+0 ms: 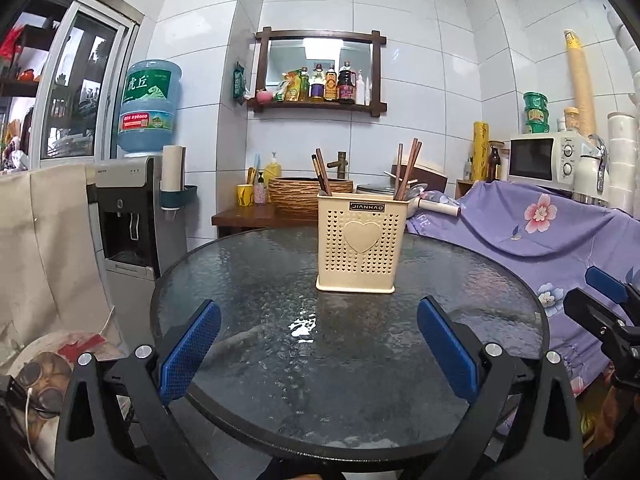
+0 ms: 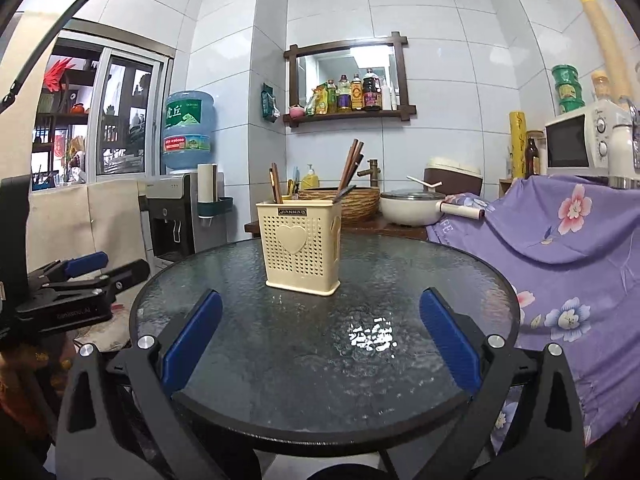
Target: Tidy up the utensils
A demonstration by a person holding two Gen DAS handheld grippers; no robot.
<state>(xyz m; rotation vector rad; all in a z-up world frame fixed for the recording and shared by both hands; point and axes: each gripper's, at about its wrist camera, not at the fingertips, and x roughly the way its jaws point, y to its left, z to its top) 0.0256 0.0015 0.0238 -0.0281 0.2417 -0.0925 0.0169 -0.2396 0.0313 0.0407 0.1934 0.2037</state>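
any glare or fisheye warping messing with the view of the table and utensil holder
Left wrist view: a small white glare patch on the glass table, short of the utensil holder, which stays sharp; wall tiles bow strongly toward the edges. Right wrist view: a larger speckled glare patch in front of the holder; dark corners, same curved tile lines.

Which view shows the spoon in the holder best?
The left wrist view: the spoon shows its metal bowl over the holder's right rim, beside the chopsticks. The right wrist view sees the holder from its corner; there only a dark sliver sticks out under the chopsticks, too unclear to call a spoon.
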